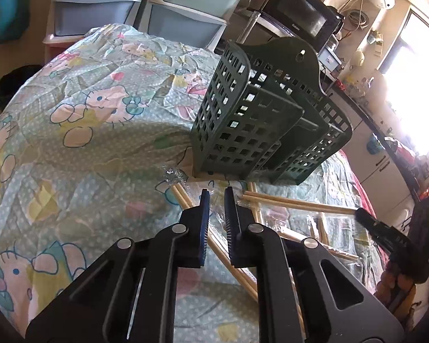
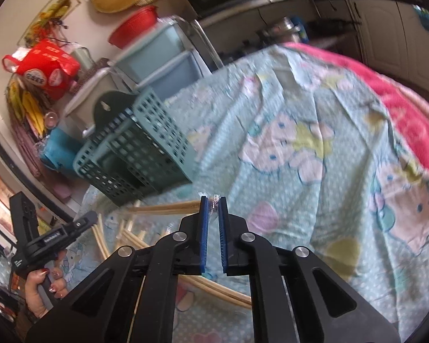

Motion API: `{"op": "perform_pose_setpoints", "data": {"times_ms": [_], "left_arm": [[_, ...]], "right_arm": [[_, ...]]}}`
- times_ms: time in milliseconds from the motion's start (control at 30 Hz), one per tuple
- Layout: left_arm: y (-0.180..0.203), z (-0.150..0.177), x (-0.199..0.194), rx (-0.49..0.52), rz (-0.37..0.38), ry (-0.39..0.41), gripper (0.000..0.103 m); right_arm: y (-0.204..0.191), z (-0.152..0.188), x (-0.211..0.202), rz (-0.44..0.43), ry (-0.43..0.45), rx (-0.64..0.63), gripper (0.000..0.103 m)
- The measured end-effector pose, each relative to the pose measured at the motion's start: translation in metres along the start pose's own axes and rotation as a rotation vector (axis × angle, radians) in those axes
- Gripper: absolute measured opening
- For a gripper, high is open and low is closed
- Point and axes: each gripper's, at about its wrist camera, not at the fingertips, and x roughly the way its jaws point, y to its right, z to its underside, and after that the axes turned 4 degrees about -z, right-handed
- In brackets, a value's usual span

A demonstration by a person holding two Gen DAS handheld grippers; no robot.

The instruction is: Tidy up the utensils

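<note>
Chopsticks [image 1: 297, 203], wrapped pairs in clear plastic, lie scattered on the cloth [image 1: 80, 131] at 6 o'clock of the caddy [image 1: 260, 120]; caddy stands upright, mouths up, likely the drop target. Right gripper [image 2: 213, 208] is pinching a wrapper end, the pair trailing toward 9 o'clock. Left gripper [image 1: 216, 200] has a narrow gap with nothing in it, hovering over the pile. Microwave [image 1: 303, 14] reads "Galanz".

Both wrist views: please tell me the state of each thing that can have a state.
Green utensil holder: upright on the table, compartments look empty.
Wrapped chopsticks: scattered flat in front of the holder, not in it.
Left gripper: slightly open, holding nothing.
Right gripper: nearly shut on the clear wrapper end of a chopstick pair.
Tablecloth: wrinkled.
</note>
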Motion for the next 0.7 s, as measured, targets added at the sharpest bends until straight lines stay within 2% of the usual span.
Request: {"op": "perform_pose_setpoints", "data": {"times_ms": [133, 400, 700], "left_arm": [[0.007, -0.006, -0.01, 0.006, 0.029, 0.023, 0.005], [0.033, -0.035, -0.043, 0.062, 0.089, 0.125, 0.004], [0.069, -0.061, -0.074, 0.144, 0.148, 0.204, 0.003]], "right_arm": [[-0.019, -0.01, -0.012, -0.01, 0.042, -0.081, 0.006], [-0.059, -0.032, -0.037, -0.037, 0.113, -0.247, 0.005], [-0.096, -0.054, -0.058, -0.064, 0.169, -0.369, 0.005]]}}
